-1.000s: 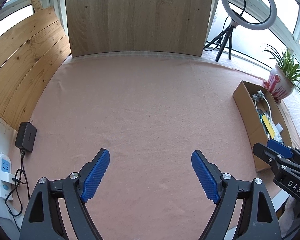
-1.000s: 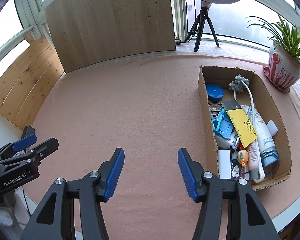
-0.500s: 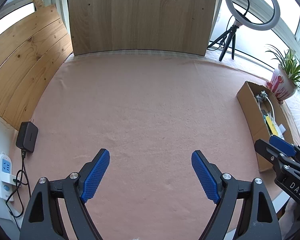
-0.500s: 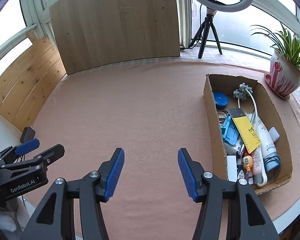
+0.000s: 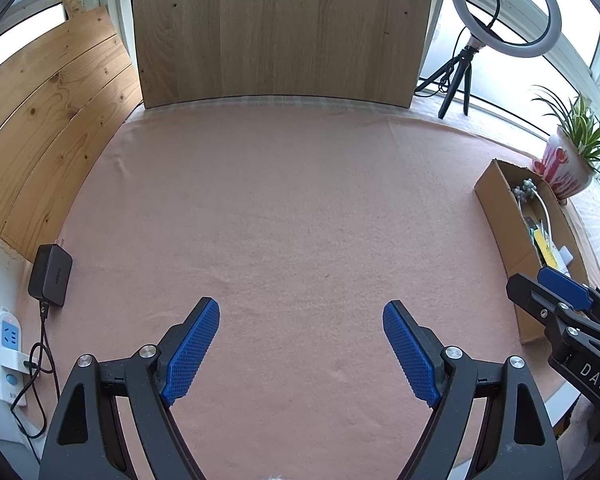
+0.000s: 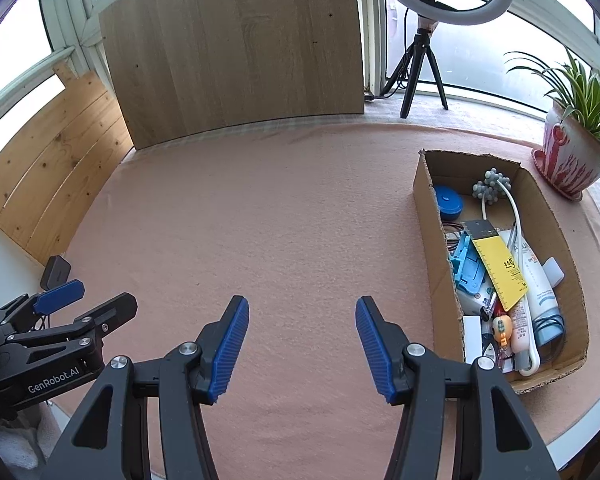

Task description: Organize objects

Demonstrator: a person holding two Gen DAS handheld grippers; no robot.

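Looks pretty much done: everything's piled in the cardboard box at the worktop's right edge, though its far corner is hard to see. Left gripper gapes wide, right gripper sits narrower, both holding nothing.

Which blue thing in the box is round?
The blue lid at the box's far end is round. The light-blue plastic piece beside the yellow card is angular.

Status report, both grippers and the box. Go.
Left gripper open, empty. Right gripper open, empty. Brown cardboard box full of small items, on the pink cloth. Nothing blocking.
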